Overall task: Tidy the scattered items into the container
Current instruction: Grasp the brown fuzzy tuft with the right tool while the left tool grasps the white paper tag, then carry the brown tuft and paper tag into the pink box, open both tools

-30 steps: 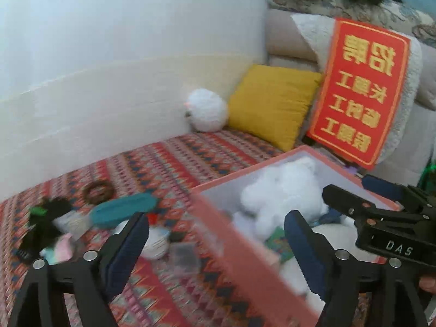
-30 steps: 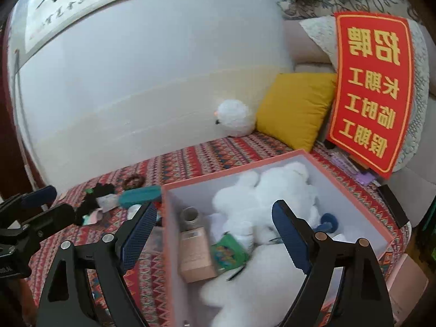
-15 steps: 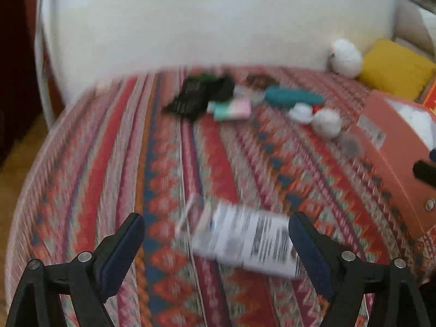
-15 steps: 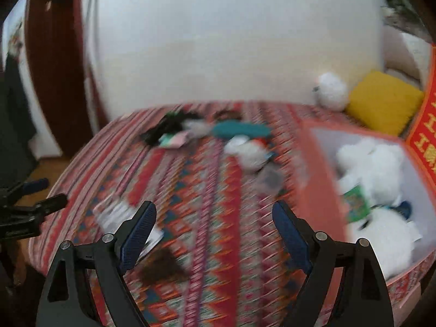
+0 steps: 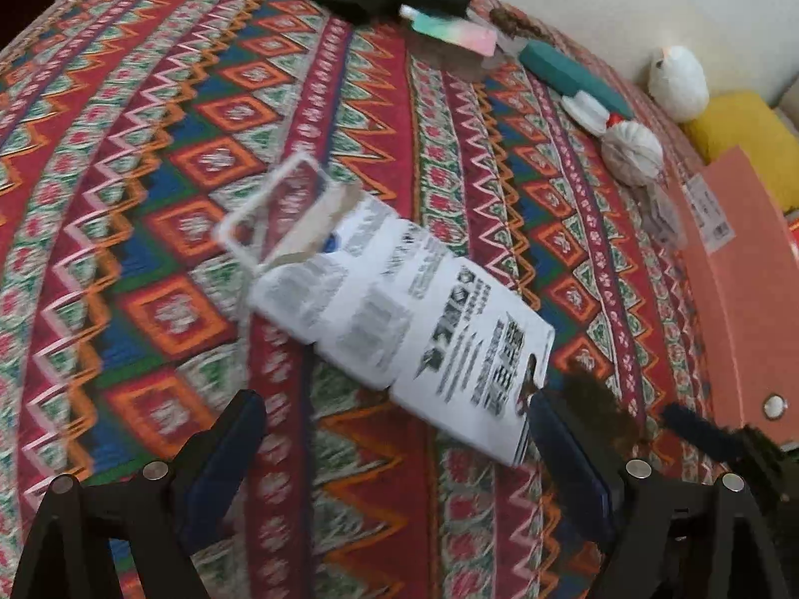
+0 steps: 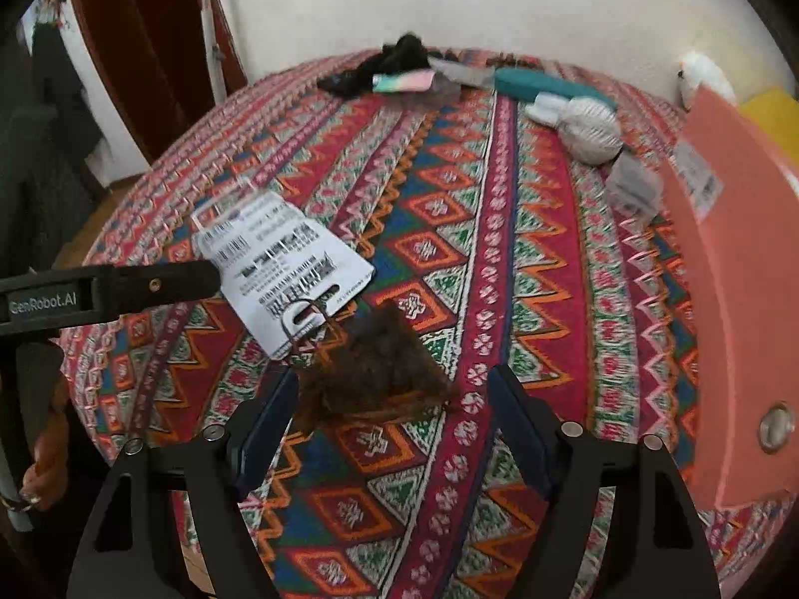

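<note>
From your left wrist camera: your left claw (image 5: pixel 394 442) is spread wide and holding nothing, hovering low over the patterned bedspread (image 5: pixel 150 159). The white printed package card (image 5: pixel 399 314) lies flat right ahead of it, sitting between the two pads but further forward. Its long axis runs diagonally, from the clear plastic end at upper left down to the hang-hole end at lower right, and that low corner sits just beside your right-hand pad. So the card lies skewed to the gap, not square to it. The pink storage box (image 5: pixel 739 289) is off to the right, and a dark fuzzy clump (image 5: pixel 594 409) sits just past the card's low corner.

From your right wrist camera: your right claw (image 6: pixel 392 424) is also wide and empty. The brown fuzzy clump (image 6: pixel 374 374) is right in front of it, between the pads and closer to the left one, long side running roughly across the gap. The card (image 6: pixel 284 269) lies up and to the left, with the left tool's finger overlapping its near edge. The box wall (image 6: pixel 739 299) fills the right side, near this claw.

My take: left hand is nearer the card, right hand is nearer the clump, and the right has the shorter trip to the box.
</note>
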Tool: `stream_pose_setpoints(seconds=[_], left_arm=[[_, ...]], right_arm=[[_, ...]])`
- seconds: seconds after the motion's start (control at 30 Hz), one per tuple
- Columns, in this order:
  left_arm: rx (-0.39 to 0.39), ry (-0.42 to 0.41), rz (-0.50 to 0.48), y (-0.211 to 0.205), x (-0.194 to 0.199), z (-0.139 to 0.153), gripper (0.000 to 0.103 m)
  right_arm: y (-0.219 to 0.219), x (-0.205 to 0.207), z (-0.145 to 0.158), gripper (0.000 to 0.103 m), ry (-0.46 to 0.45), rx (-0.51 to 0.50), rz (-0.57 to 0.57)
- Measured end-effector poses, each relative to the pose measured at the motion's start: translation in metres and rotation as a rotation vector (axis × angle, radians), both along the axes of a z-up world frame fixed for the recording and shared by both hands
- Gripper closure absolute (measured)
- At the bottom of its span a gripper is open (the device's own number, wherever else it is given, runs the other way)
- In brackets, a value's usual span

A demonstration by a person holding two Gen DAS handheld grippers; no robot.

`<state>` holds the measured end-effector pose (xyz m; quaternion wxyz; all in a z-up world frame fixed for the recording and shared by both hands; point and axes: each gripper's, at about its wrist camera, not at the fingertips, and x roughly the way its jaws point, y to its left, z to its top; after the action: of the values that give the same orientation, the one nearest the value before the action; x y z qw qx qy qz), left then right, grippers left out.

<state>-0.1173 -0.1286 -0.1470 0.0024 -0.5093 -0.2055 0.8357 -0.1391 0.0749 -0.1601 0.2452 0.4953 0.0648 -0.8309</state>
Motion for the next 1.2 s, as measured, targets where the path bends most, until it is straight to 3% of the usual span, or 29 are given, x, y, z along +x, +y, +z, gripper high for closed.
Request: stream_pose_setpoints(seconds=[0.07, 0.1, 0.13, 0.2, 0.23, 0.43, 0.57, 0.83, 1.2], left_arm=[[-0.016, -0.009, 0.004, 0.007, -0.011, -0.004, 0.013], [-0.027, -0.014, 0.007, 0.010, -0.017, -0.006, 0.013], [-0.039, -0.017, 0.012, 0.011, -0.021, -0.007, 0.013], [-0.071, -0.022, 0.020, 0.017, -0.034, -0.011, 0.012], [-0.088, -0.018, 0.021, 0.018, -0.039, -0.011, 0.011], [-0.228, -0.024, 0.006, 0.033, -0.077, -0.019, 0.005], [-0.374, -0.006, -0.067, 0.054, -0.073, -0.024, 0.006], [-0.314, 0.037, -0.054, 0.040, -0.043, -0.004, 0.010], [-0.278, 0.190, -0.075, 0.048, -0.024, 0.050, 0.011]], right_arm=[[-0.003, -0.007, -0.009, 0.023, -0.024, 0.007, 0.008], [-0.005, -0.009, -0.012, 0.032, -0.021, 0.015, 0.018], [-0.007, -0.011, -0.015, 0.051, -0.019, 0.022, 0.028], [-0.007, -0.012, -0.013, 0.076, -0.015, 0.018, 0.055], [-0.004, -0.013, -0.014, 0.079, -0.026, 0.007, 0.054], [0.010, -0.015, -0.017, 0.080, -0.065, -0.031, 0.048], [0.013, -0.016, -0.018, 0.081, -0.068, -0.032, 0.046], [0.026, -0.022, -0.002, 0.084, -0.008, -0.055, -0.016], [0.048, -0.018, 0.039, 0.084, 0.100, -0.145, -0.076]])
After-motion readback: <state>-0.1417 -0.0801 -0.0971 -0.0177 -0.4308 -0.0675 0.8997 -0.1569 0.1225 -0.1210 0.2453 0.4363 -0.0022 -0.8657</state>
